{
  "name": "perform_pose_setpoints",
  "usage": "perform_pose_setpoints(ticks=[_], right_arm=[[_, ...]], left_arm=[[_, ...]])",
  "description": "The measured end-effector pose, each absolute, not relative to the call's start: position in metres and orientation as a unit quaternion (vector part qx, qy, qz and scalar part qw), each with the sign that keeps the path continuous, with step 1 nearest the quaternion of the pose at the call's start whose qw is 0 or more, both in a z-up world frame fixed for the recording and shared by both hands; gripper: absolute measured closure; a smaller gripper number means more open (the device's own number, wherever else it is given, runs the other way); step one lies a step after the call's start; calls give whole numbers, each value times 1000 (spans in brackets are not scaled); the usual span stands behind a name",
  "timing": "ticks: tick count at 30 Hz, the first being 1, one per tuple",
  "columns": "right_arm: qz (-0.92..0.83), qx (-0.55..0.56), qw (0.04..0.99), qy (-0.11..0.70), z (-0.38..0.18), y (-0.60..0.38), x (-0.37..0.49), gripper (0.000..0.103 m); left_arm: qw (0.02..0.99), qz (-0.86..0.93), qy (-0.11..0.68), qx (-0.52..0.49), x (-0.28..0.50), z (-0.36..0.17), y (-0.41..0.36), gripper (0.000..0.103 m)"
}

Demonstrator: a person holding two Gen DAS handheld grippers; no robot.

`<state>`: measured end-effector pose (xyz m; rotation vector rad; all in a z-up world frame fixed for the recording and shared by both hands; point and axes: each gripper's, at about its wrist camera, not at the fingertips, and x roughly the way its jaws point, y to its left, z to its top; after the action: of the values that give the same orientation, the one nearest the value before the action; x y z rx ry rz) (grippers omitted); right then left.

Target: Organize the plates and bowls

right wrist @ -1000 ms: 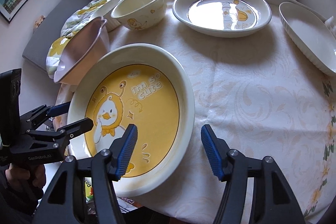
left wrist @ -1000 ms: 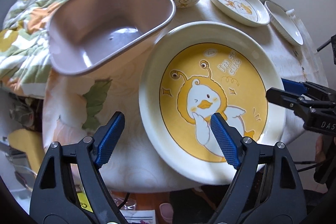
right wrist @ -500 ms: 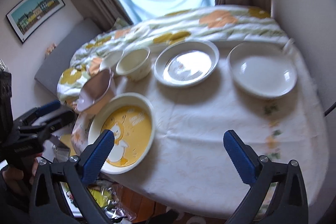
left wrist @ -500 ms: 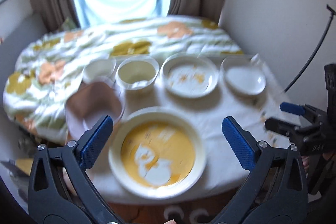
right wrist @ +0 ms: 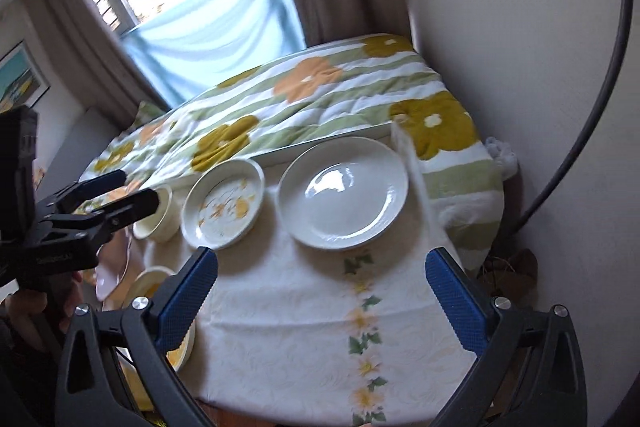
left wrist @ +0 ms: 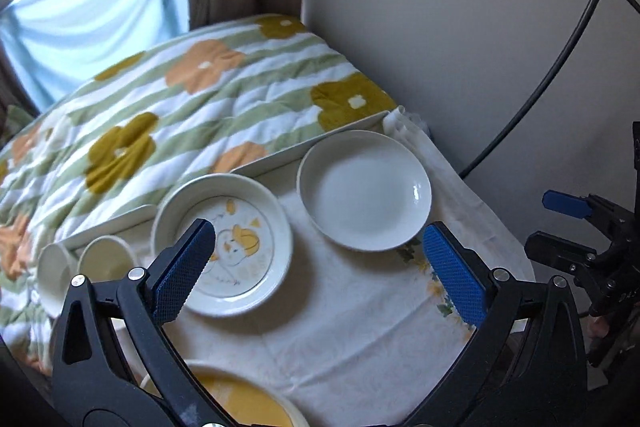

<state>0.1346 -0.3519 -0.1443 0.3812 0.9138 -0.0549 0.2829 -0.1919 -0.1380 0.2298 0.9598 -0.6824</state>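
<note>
With both grippers' jaws just opened, spread wide, nothing between: left gripper, right gripper above table. White plate beside duck plate. Approach rim low, pinch squarely.

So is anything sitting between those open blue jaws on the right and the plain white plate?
Nothing visible. The right gripper is open and empty, and only bare tablecloth lies between it and the plain white plate. The duck plate sits off to the plate's left, apart from it.
</note>
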Motion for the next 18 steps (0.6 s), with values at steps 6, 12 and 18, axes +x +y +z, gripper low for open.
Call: perform_pose_setpoints(ticks=[6, 12, 18], right_arm=[[-74, 281, 838, 461, -187, -387, 158, 0], [-116, 355, 801, 468, -231, -400, 179, 14], [-159, 379, 777, 476, -262, -401, 194, 39]], left_arm=[[748, -390, 522, 123, 360, -196, -243, 0], [689, -423, 575, 128, 405, -254, -267, 17], [654, -433, 606, 131, 426, -296, -277, 45]])
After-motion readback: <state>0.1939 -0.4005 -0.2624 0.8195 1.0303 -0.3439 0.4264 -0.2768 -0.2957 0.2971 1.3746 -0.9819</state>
